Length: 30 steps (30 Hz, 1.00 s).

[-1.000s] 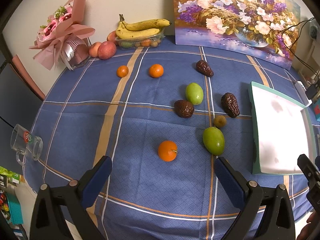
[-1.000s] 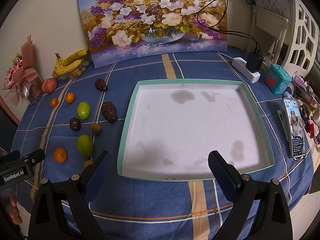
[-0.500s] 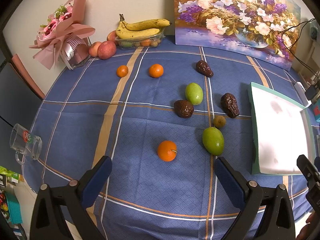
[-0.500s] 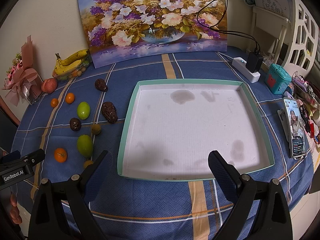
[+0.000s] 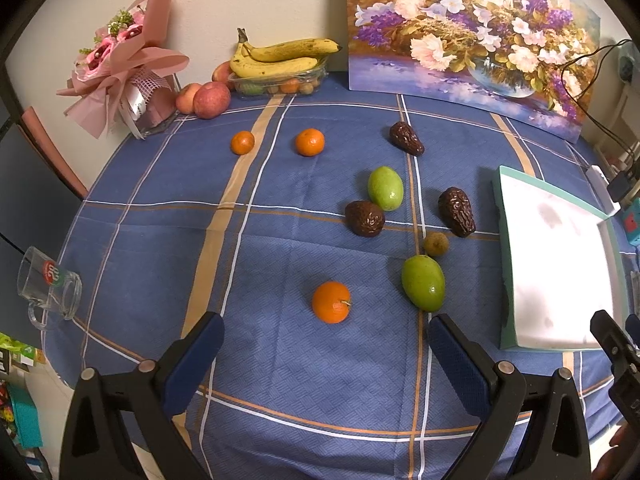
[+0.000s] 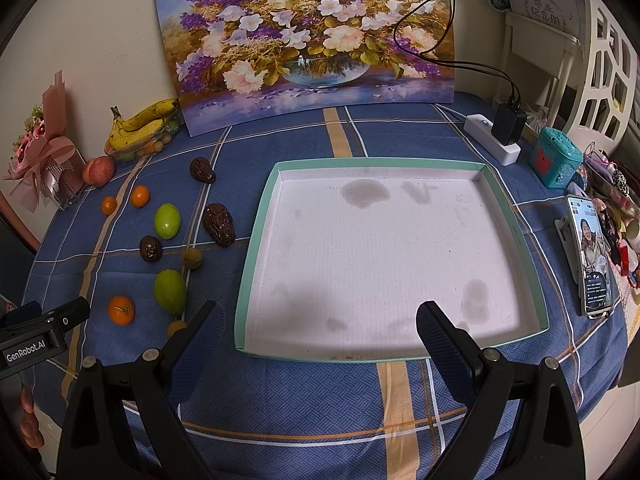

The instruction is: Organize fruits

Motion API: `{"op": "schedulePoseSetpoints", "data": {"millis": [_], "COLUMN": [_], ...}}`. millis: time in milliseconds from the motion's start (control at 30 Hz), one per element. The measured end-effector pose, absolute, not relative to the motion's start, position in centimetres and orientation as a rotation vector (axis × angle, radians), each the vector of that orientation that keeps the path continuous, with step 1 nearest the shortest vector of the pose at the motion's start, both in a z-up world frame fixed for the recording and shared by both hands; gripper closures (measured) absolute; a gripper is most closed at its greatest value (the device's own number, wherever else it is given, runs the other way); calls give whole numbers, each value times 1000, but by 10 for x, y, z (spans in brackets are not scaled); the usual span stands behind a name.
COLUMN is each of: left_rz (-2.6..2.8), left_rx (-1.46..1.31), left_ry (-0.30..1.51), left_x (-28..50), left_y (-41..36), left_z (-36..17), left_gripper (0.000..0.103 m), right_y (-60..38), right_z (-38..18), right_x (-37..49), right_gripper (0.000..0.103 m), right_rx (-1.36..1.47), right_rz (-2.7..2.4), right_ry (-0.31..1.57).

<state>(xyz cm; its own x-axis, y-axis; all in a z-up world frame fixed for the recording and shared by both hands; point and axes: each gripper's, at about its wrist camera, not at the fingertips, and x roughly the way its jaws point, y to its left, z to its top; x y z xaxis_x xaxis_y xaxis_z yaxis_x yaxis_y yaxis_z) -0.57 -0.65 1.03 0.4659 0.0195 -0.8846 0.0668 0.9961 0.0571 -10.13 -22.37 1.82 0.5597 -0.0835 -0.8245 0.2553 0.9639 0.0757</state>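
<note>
Loose fruit lies on a blue checked tablecloth. Nearest my open left gripper (image 5: 326, 344) is an orange (image 5: 331, 302), just beyond the fingertips, with a green mango (image 5: 423, 288) to its right. Farther back lie a second green mango (image 5: 385, 188), three dark wrinkled fruits (image 5: 365, 218), a small brown fruit (image 5: 436, 244) and two small oranges (image 5: 309, 142). A shallow white tray with a teal rim (image 6: 256, 236) holds nothing. My right gripper (image 6: 316, 326) hangs open over the tray's near edge. The left gripper's body shows in the right wrist view at the left edge.
Bananas on a plastic box (image 5: 280, 60), apples (image 5: 211, 100) and a pink bouquet (image 5: 124, 64) stand at the back left. A flower painting (image 6: 308, 40) leans on the wall. A glass mug (image 5: 48, 288) lies at the left edge. A phone (image 6: 592, 264) and power strip (image 6: 492, 140) sit right of the tray.
The left wrist view has shifted slightly; the tray sits a little further right and lower in it. The right gripper has not moved.
</note>
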Motion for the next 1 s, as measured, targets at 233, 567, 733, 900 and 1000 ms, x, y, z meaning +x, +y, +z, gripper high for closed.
{"op": "schedulePoseSetpoints", "data": {"millis": [233, 567, 733, 900, 1000], "left_rz": [-30, -36, -32, -22, -14], "left_rx": [88, 91, 77, -5, -129], "left_ry": [1086, 1077, 1061, 1033, 1017], "left_x": [-6, -7, -6, -1, 5], "left_y": [-6, -6, -4, 8, 24], "left_z": [10, 11, 13, 13, 10], "left_gripper": [0, 0, 0, 0, 0], "right_y": [-224, -224, -224, -225, -222], "right_z": [18, 18, 18, 19, 19], "right_x": [-101, -102, -102, -101, -97], "right_gripper": [6, 6, 6, 6, 6], "right_rx": [196, 197, 197, 199, 228], "right_rz": [-201, -201, -201, -198, -150], "right_ry": [958, 958, 959, 954, 942]}}
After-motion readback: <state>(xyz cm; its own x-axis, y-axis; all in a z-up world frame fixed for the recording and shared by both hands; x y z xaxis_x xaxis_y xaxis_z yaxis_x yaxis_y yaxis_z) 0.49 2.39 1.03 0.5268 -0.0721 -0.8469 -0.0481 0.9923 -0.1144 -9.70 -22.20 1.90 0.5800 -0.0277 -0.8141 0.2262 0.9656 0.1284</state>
